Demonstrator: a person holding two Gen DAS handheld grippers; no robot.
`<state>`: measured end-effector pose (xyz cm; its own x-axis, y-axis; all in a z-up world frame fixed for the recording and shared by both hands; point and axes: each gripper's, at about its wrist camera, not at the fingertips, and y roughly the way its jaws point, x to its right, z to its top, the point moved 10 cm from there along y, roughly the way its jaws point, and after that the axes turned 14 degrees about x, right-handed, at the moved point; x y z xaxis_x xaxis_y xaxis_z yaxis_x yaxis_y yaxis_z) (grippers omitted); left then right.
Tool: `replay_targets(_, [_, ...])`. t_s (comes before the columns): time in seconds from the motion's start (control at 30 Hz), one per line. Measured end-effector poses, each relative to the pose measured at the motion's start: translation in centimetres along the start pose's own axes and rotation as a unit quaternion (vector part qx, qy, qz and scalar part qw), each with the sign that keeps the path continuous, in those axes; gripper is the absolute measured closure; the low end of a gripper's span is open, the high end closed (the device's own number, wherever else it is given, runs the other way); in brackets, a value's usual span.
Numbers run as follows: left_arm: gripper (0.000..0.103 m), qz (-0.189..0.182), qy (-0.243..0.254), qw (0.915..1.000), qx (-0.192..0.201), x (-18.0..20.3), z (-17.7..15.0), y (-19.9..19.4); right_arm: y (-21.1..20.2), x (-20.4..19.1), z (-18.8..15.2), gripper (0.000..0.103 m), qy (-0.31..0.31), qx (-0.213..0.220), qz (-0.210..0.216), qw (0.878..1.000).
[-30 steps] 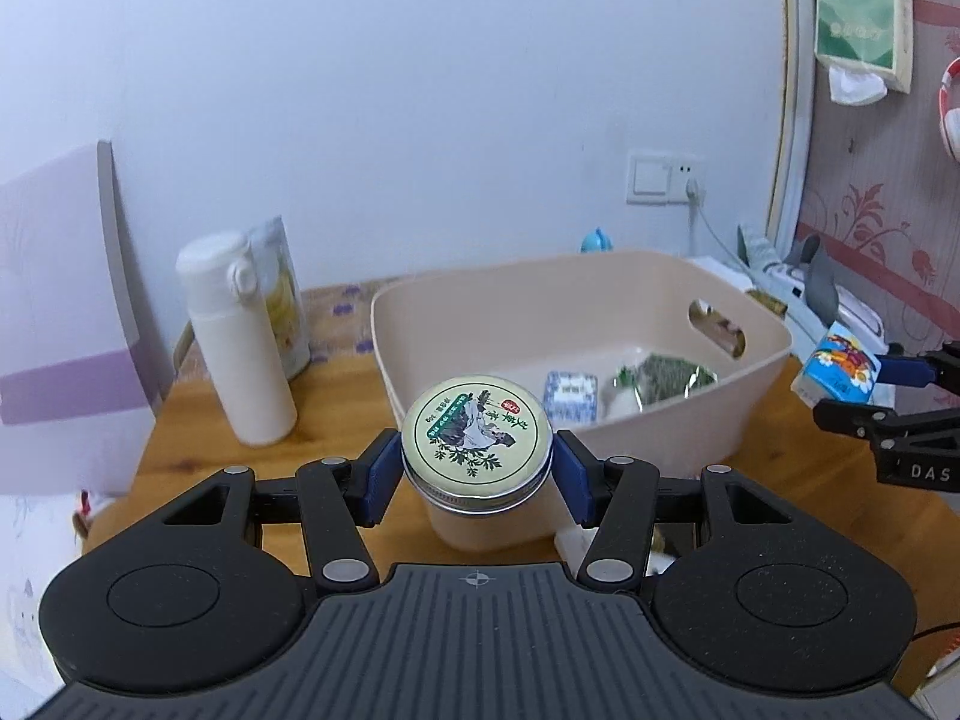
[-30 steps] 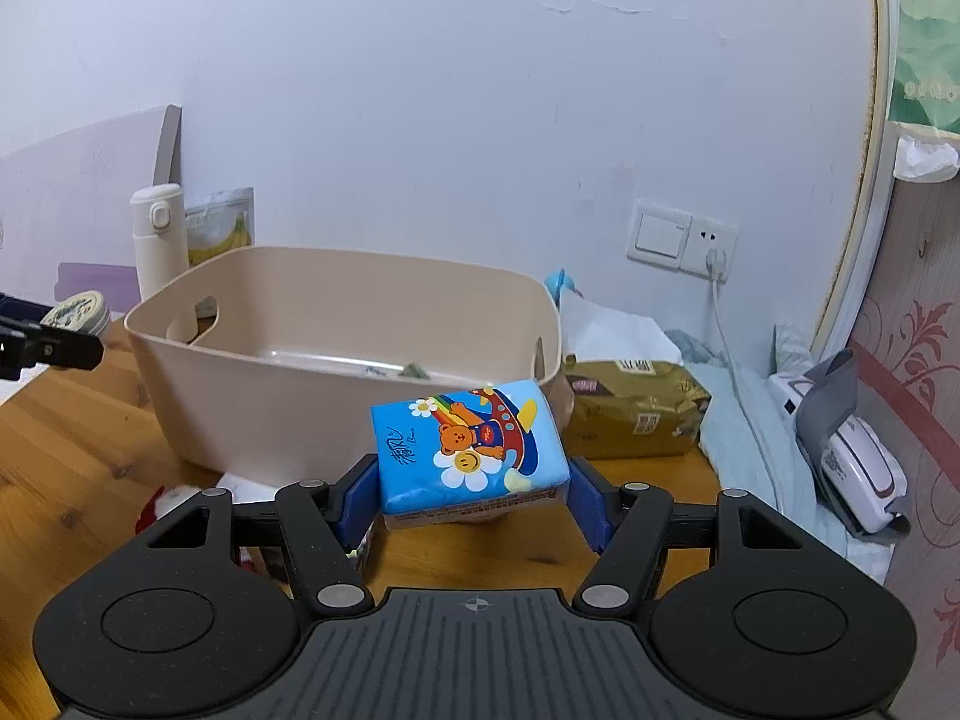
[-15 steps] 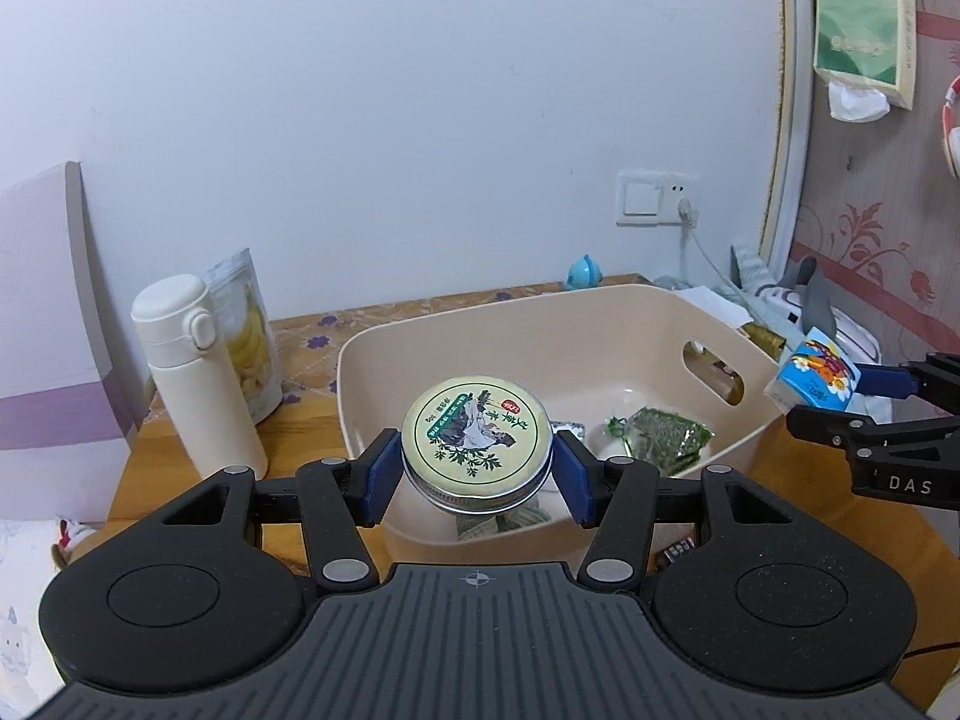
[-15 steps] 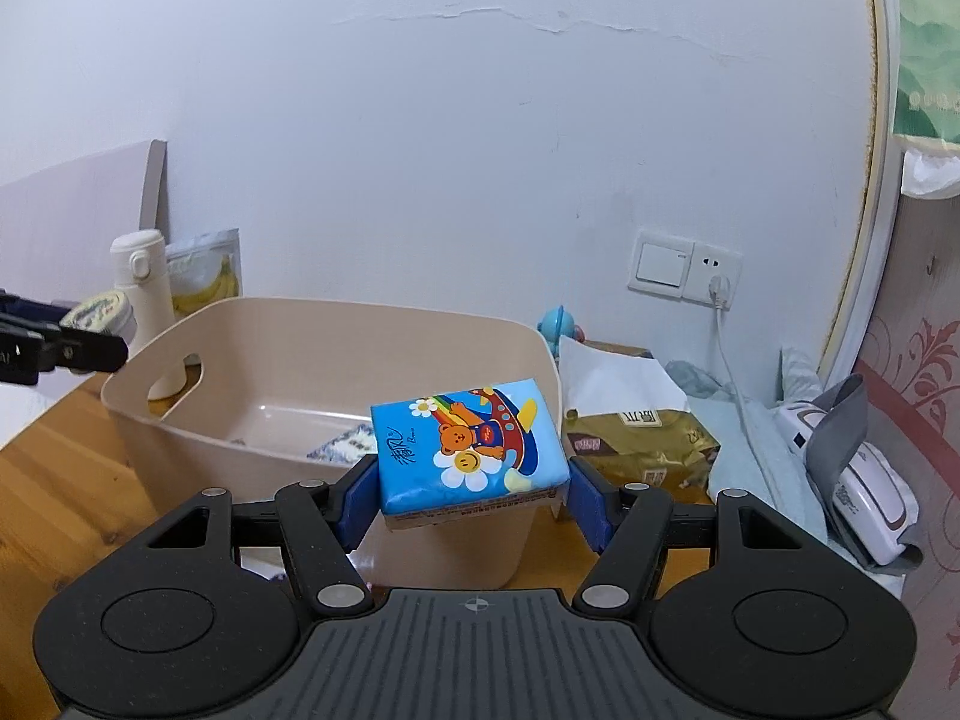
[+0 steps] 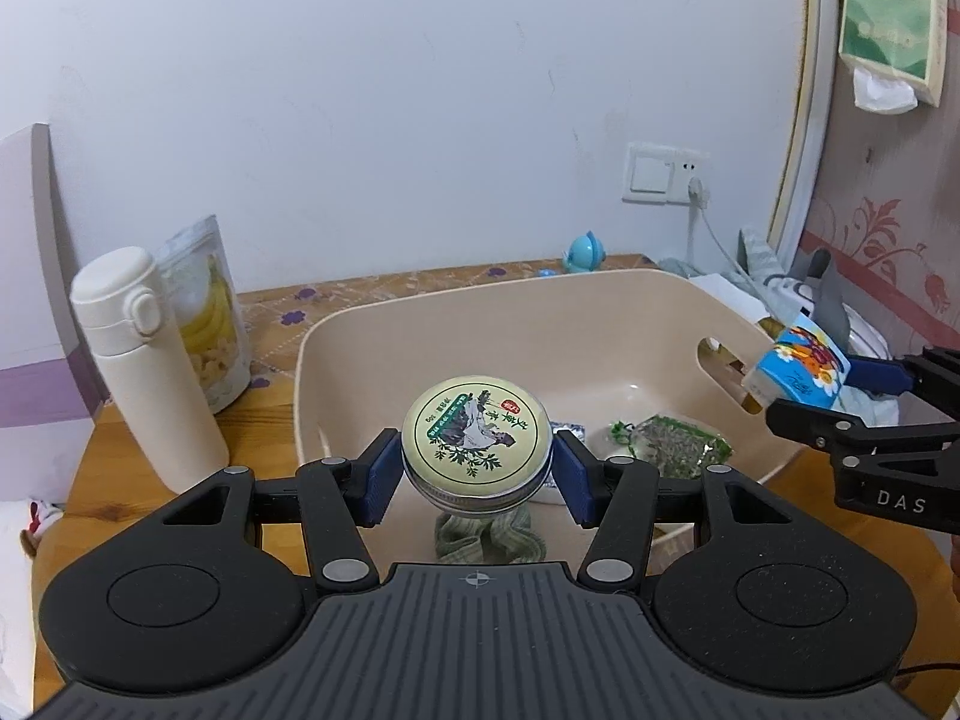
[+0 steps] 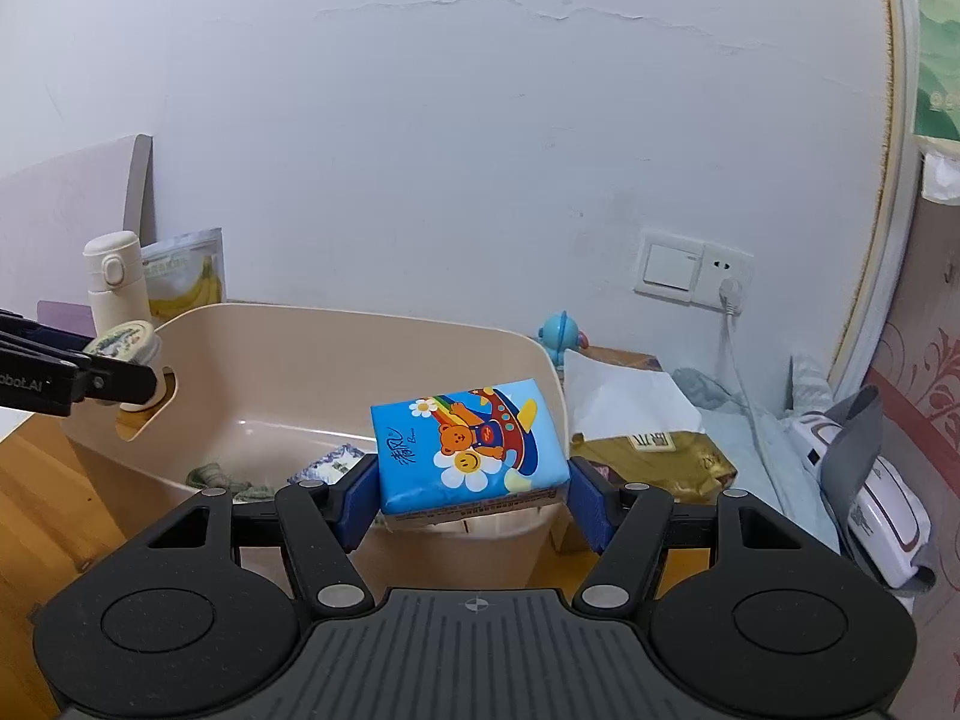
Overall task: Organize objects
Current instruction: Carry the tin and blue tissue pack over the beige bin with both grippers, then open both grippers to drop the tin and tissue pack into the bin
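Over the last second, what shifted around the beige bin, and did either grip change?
Both grippers advanced over the beige plastic bin: the round green-labelled tin now hangs above its inside, and the blue cartoon-bear tissue pack sits over its near rim. Neither grip changed; the white flask stayed put.

Bottle (image 5: 147,360) stands left of the bin (image 5: 600,294) on the table (image 5: 120,480).

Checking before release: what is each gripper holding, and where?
Left gripper: round tin, by its sides. Right gripper: blue tissue pack, by its ends.
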<state>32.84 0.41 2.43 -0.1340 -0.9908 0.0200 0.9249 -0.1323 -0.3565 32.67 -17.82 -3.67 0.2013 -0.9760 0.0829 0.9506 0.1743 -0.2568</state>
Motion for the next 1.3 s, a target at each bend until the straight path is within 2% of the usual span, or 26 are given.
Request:
replay_targets(0.4, [0.047, -0.002, -0.019, 0.9990, -0.040, 0.3, -1.5, 3.9, 2.8, -1.2, -0.3, 0.040, -0.010, -0.023, 0.009, 1.000])
replay_targets(0.93, [0.047, -0.010, -0.007, 0.9962, -0.086, 0.8, -3.1, 5.2, 4.5, -1.7, -1.7, 0.039, -0.016, -0.063, 0.024, 0.998])
replay_targets(0.97, [0.047, -0.011, -0.007, 0.9960, -0.089, 0.8, -3.2, 5.2, 4.6, -1.7, -1.7, 0.039, -0.017, -0.065, 0.024, 0.997])
replay_targets(1.0, [0.047, -0.010, -0.006, 0.9957, -0.092, 0.8, -3.4, 5.3, 4.5, -1.7, -1.7, 0.033, -0.018, -0.065, 0.022, 0.997])
replay_targets(1.1, [0.047, -0.005, -0.009, 0.9961, -0.087, 0.8, -3.3, 5.1, 4.3, -1.6, -1.6, 0.032, -0.020, -0.063, 0.021, 0.998])
replay_targets(1.2, [0.042, -0.005, -0.014, 0.9970, -0.075, 0.8, -2.7, 4.8, 4.1, -1.6, -1.5, 0.031, -0.023, -0.060, 0.019, 0.998])
replay_targets(1.27, [0.032, -0.003, -0.016, 0.9976, -0.068, 0.7, -2.2, 4.4, 3.9, -1.6, -1.4, 0.029, -0.021, -0.058, 0.019, 0.998])
replay_targets(1.3, [0.031, -0.001, -0.016, 0.9979, -0.063, 0.7, -2.0, 4.1, 3.7, -1.5, -1.3, 0.027, -0.020, -0.057, 0.019, 0.998])
